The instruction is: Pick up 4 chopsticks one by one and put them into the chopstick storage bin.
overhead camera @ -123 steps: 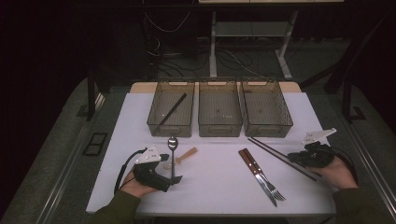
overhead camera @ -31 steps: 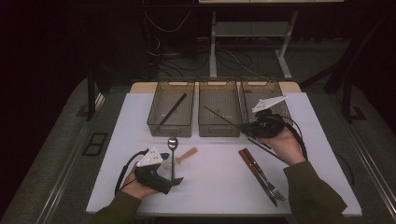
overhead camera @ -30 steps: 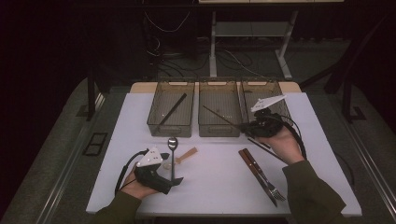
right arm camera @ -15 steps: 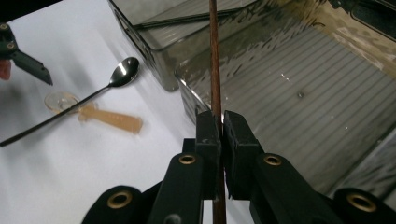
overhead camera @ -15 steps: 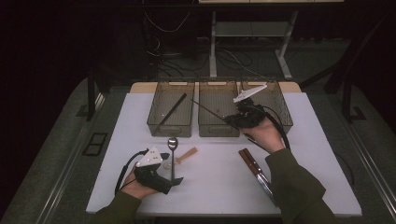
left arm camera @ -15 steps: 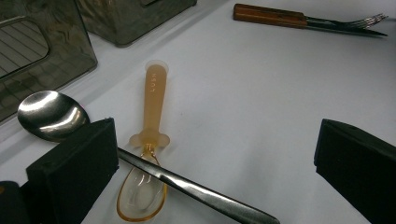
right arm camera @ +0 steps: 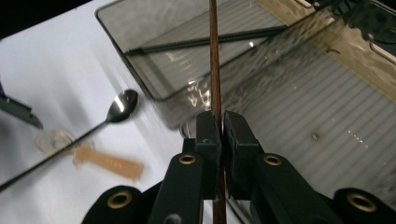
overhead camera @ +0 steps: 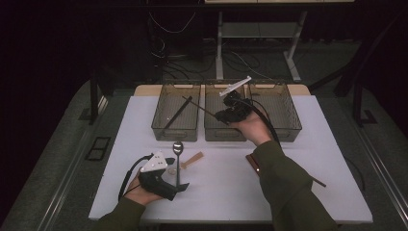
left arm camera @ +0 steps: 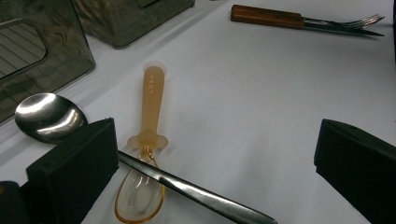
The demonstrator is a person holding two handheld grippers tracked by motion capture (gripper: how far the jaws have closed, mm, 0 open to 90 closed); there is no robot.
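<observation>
**Chopstick held over the bins; spoon between the idle jaws**

The right gripper (overhead camera: 225,115) pinches a brown chopstick (overhead camera: 202,109) between its pressed-together jaws. In the high view, the stick runs from the gripper up and to the left, its far tip above the gap between the left bin (overhead camera: 159,126) and the middle bin (overhead camera: 211,135). The gripper itself hangs over the middle bin. A second dark chopstick (overhead camera: 176,116) lies slanted inside the left bin.

The right gripper view shows the grip closely: the chopstick (right arm camera: 214,60) rises straight from between the two black jaws, with the clear bin walls and the other chopstick (right arm camera: 210,41) beneath it.

The left gripper (overhead camera: 175,188) rests low on the white tabletop (overhead camera: 115,159), jaws spread. The metal spoon (overhead camera: 178,153) lies between them without being clamped. The left gripper view shows what the high view blurs: the spoon's handle (left arm camera: 187,189) crosses over the bowl of a translucent amber spoon (left arm camera: 148,140), and the metal bowl sits just behind the left jaw. Far off lie a wooden-handled knife (left arm camera: 280,17) and a fork (left arm camera: 359,22).
</observation>
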